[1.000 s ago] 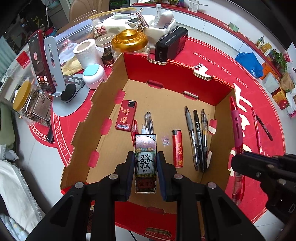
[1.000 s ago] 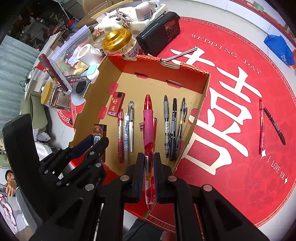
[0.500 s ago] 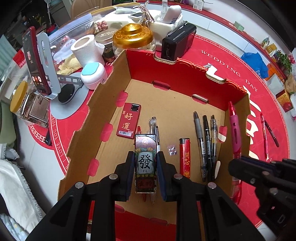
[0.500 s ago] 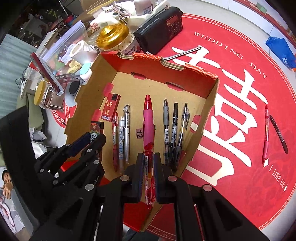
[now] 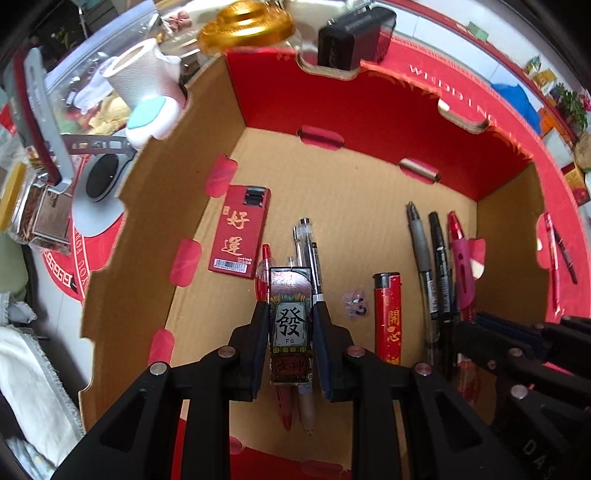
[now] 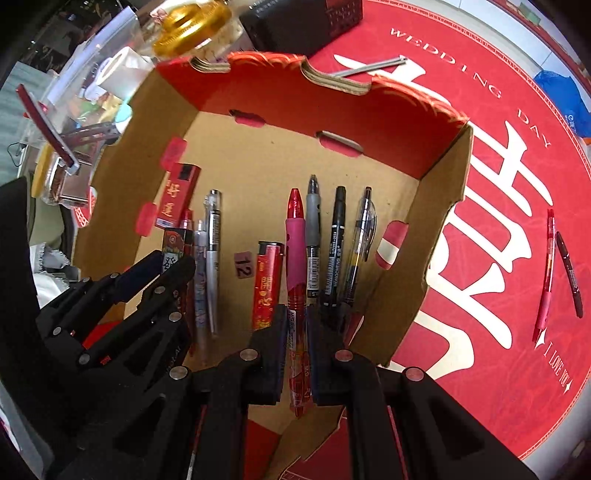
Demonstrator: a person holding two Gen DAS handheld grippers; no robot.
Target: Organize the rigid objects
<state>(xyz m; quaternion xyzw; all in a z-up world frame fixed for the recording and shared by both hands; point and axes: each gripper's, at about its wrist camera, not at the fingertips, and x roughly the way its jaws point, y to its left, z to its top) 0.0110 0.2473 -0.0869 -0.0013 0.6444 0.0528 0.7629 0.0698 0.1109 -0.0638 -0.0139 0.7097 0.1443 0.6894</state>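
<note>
An open cardboard box with red inner walls fills both views. My left gripper is shut on a mahjong-print lighter, low over a red pen and two clear pens that lie on the box floor. My right gripper is shut on a red pen with a pink grip, held low inside the box between a red lighter and a row of dark pens. A flat red lighter lies at the left of the floor.
Outside the box on the red mat lie a red pen, a dark pen and a metal rod. Behind the box stand a black radio, a gold-lidded jar, a paper roll and a phone stand.
Both grippers have come down into the box with the lighter and the pink-grip pen still held. The box floor and the things on it look closer.
</note>
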